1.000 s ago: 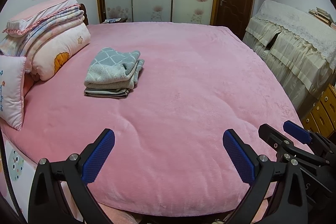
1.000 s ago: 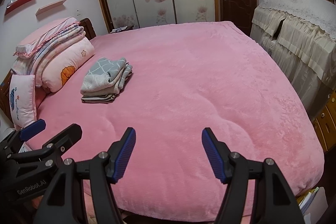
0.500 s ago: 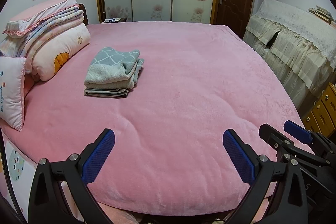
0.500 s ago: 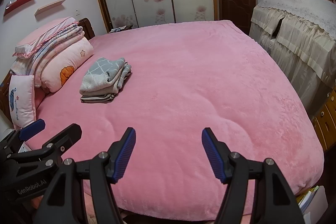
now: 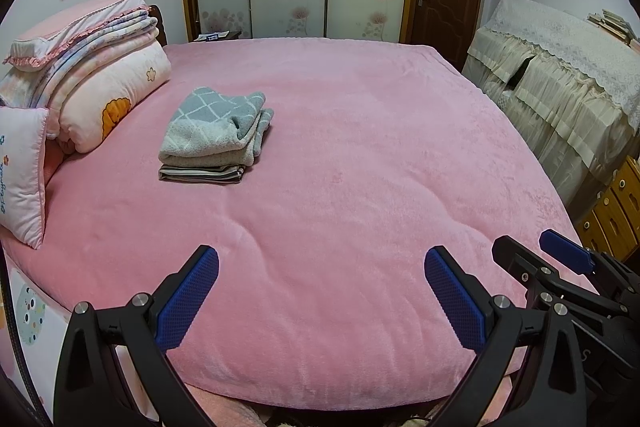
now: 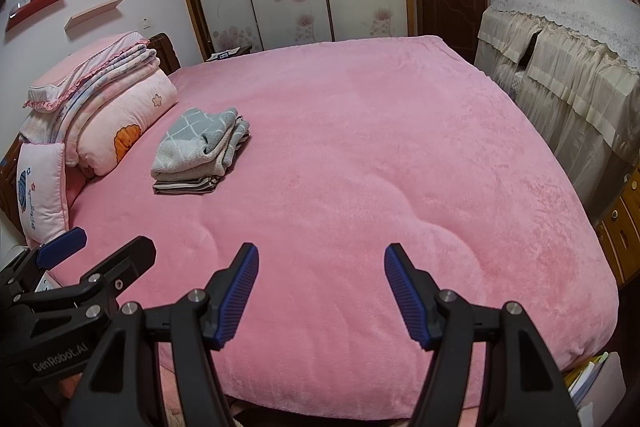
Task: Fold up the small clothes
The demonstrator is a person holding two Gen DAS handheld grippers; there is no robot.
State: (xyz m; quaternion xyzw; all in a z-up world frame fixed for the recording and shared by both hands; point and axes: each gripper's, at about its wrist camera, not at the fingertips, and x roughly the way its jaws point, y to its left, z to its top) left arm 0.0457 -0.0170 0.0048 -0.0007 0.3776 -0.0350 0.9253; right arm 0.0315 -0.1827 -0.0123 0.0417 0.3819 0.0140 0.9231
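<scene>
- Both claws, left gripper (image 5: 321,269) and right gripper (image 6: 321,267), hung wide apart and empty over the pink bed (image 5: 360,155).
- The folded clothes (image 5: 214,137) sat stacked near the pillows (image 5: 100,99).

Two wrist views side by side at the bed's (image 5: 360,147) foot, angled down across it, sharing the folded stack (image 6: 200,151)

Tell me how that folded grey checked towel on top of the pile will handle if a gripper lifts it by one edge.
The grey checked towel looks thick and soft, so it would probably droop and unfold. Its fluffy pile should grip well. Lifting it may drag the folded clothes beneath.
</scene>
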